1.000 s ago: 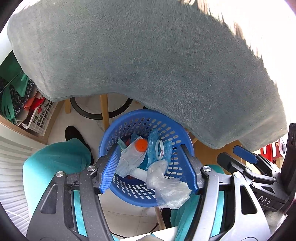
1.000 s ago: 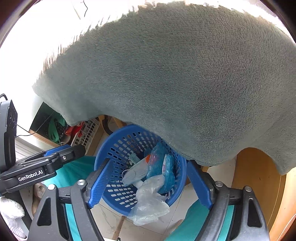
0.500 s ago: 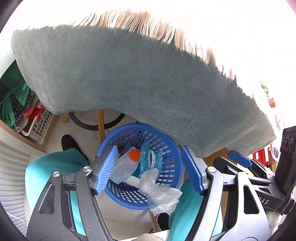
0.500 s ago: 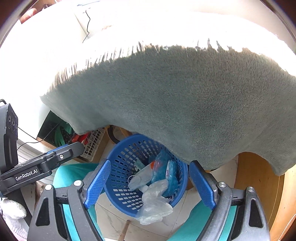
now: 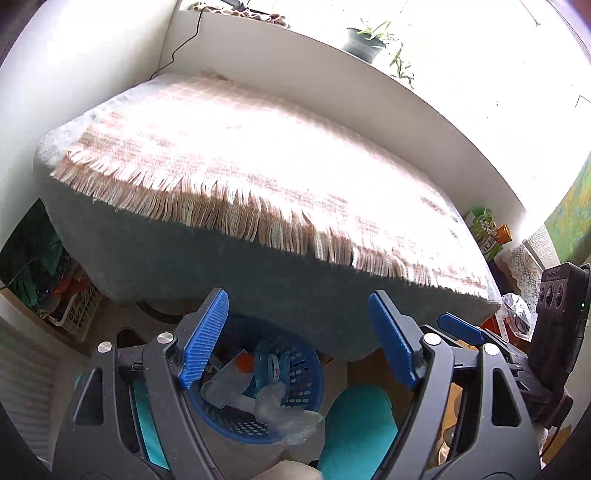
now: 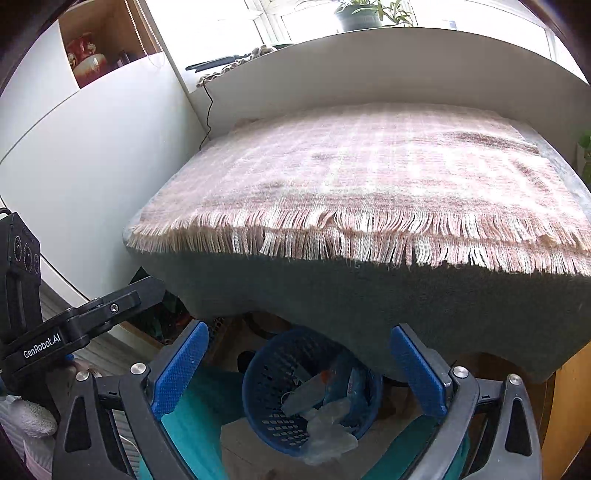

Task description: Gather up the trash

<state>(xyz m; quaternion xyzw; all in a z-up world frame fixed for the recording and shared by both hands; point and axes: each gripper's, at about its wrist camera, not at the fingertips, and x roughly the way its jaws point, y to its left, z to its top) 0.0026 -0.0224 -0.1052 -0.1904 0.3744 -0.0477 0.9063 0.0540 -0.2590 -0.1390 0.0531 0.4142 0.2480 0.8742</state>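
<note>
The left hand-held gripper (image 5: 297,339) has its blue pads wide apart and its jaws are opening, with nothing between them. The right hand-held gripper (image 6: 301,363) stands wider still, jaws also opening and empty. Both point down over the front edge of a table (image 6: 369,291) draped in a grey-green cloth, with a pink-and-white fringed blanket (image 6: 369,173) spread flat on top.

Below the table edge, on the pale floor, sits a blue perforated basket (image 5: 295,373), partly tucked under the overhanging cloth. Inside it lies the trash: a clear bottle with an orange cap (image 5: 236,376), some blue wrappers (image 5: 273,365), and a crumpled clear plastic bag (image 5: 291,417) that hangs over the near rim. In the right wrist view the same basket (image 6: 266,384) is in shadow, so its contents are hard to tell apart there.

Teal-clad legs (image 5: 354,428) flank the basket. A potted plant (image 6: 358,16) stands on the ledge behind the table.
</note>
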